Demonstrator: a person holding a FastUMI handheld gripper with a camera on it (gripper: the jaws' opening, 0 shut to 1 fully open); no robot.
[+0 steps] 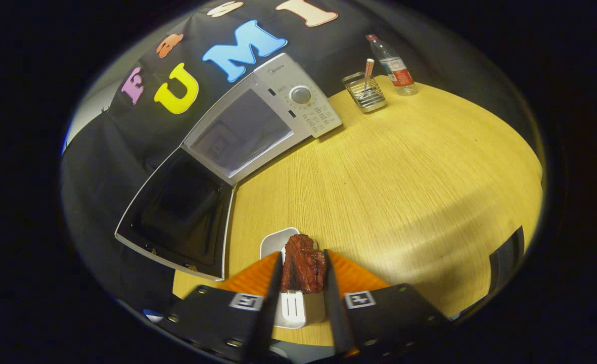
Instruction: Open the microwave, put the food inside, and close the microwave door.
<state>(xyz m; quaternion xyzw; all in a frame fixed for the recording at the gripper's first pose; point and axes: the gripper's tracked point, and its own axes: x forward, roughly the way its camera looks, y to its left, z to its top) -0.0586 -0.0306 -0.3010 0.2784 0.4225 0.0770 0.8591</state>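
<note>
Now clamped on the food [304,264], both fingers [277,275] pressing its flanks, gripper [302,270] holding it just above a small white dish [278,241] on the counter [404,177]. Hard to tell whether lifted clear of the dish or touching it at the bottom edge.

Looks like a reddish-brown glazed chunk of meat, possibly a replica: lumpy, glossy, narrow enough to sit between the fingers with little to spare. Probably light and fairly stiff, judging from how upright it stands in the grip without sagging. Glossy surface suggests some slipperiness, so a hold across the broad flat sides, near the middle, seems right and appears to be the hold in place. Too tight a squeeze on real meat might dent it or squirt it forward.

Beyond and to the left, the microwave [258,124] at the far edge of the counter, its door [177,215] swung wide open toward the camera, cavity pale and apparently free. Opening step judged done; carrying the food to the cavity next, then closing.

Well apart at the far side: a wire holder [365,93] with a stick in it, and just beside it a plastic bottle [393,65]. Neither in the likely path.

Worth minding: open door edge near the route, so approach from the front of the cavity.
</note>
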